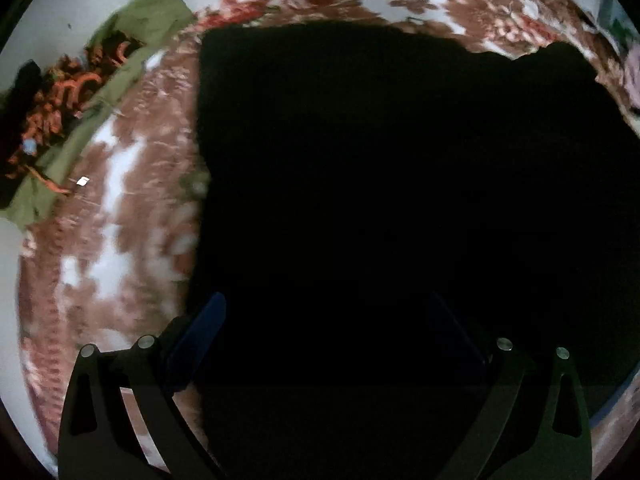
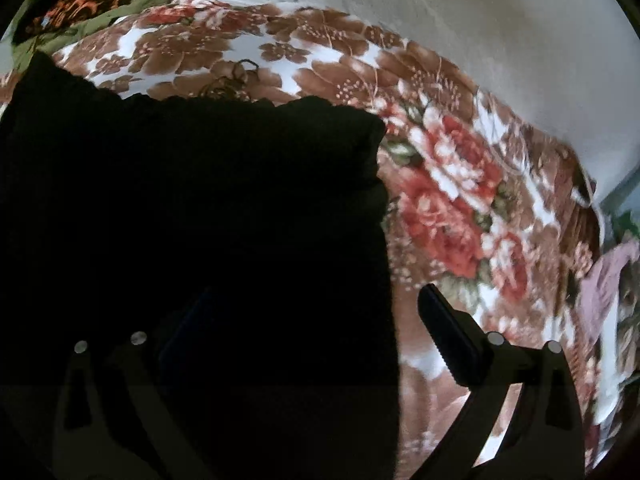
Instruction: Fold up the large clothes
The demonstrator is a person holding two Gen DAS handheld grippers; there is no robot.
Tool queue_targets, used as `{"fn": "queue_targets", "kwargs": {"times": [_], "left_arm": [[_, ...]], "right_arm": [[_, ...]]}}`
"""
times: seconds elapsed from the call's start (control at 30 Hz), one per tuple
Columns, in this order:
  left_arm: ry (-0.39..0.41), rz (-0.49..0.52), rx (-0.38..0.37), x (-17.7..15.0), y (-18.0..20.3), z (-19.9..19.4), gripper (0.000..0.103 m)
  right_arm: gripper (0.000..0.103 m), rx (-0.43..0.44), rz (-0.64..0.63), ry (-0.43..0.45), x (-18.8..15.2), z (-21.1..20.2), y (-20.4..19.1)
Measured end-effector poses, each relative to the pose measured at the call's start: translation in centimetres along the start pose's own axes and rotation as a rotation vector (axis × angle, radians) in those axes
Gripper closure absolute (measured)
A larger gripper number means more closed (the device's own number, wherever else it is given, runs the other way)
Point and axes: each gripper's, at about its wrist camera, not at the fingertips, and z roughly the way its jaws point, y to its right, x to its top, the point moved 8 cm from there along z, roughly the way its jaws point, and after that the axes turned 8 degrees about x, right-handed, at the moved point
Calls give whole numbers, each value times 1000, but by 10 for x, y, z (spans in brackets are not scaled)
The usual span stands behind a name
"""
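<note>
On the floral blanket (image 2: 452, 200), a black garment (image 1: 380, 184) lay spread flat. Both the left claw (image 1: 328, 344) and right claw (image 2: 320, 332) gaped wide, empty. It looked soft, limp knit; its right edge seemed the likeliest hold.

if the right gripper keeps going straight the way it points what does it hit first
Most likely the right edge of the black garment, which lies on the floral blanket right ahead of the open right gripper. Depth is unclear.
</note>
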Motion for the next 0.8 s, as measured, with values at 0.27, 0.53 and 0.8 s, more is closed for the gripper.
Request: {"fn": "queue_targets", "kwargs": {"times": [0.27,0.53,0.8], "left_arm": [[118,-90,15,21,3,-74,6],[171,-152,-121,32,121,-98,5],[105,-151,-32,-9,95,-52,4]], "right_arm": [[5,27,76,92,12,-61,1],[5,135,192,52,8,-54,-72],[5,88,206,-5,-33,-33,-55]]}}
